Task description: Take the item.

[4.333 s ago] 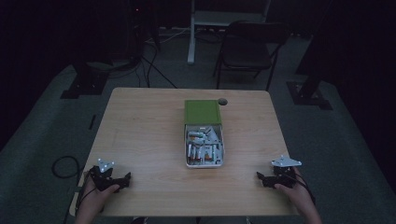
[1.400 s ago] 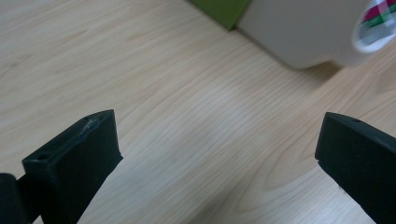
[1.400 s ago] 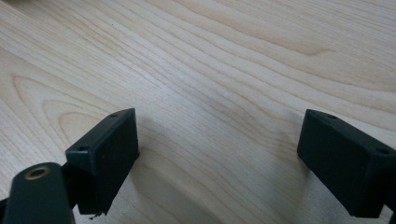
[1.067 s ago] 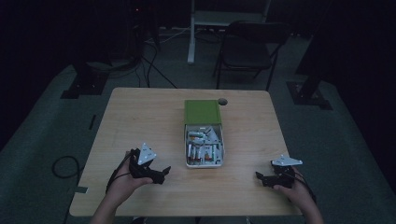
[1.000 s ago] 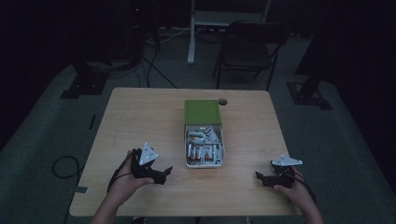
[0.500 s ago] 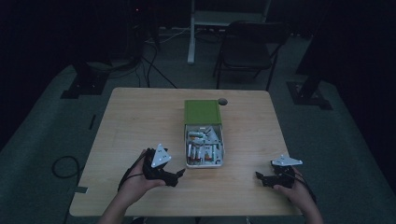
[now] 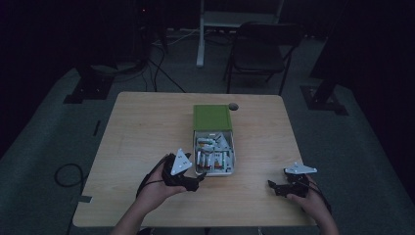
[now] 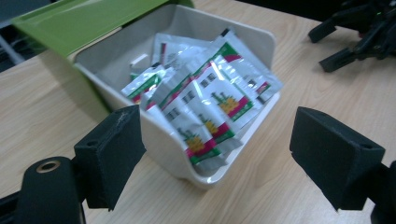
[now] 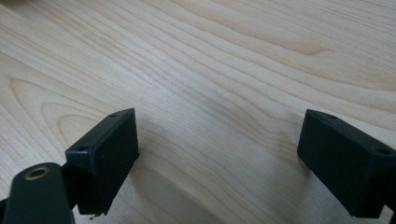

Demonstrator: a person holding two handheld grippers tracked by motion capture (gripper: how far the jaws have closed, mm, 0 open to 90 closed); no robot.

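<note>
Just ahead of the left gripper (image 7: 195,181) sits a white box (image 7: 235,164) of foil packets (image 8: 205,100), its green lid (image 7: 211,117) swung back on the far side. That gripper's jaws stand wide apart, with nothing between them; in the left gripper view the near corner of the box lies in the gap between the two black pads (image 8: 114,151), a little beyond their tips and not touching either. The packets are piled loosely inside the box, silver with green, red and yellow print, some leaning over the near rim.

The left hand (image 7: 159,183) wraps the gripper from behind, the forearm coming in slantwise from the bottom edge and angled toward the box. The gripper is tilted, its grey plate (image 7: 181,161) tipped up and turned toward the box.

Off to that gripper's far side, well apart from the box, the right gripper (image 7: 275,188) lies low on the wooden table (image 7: 137,127), held by the right hand (image 7: 311,200) near the table's front edge. Its jaws are also spread wide, and the right gripper view shows bare wood grain between them. Its tips point back toward the box and the other gripper.
</note>
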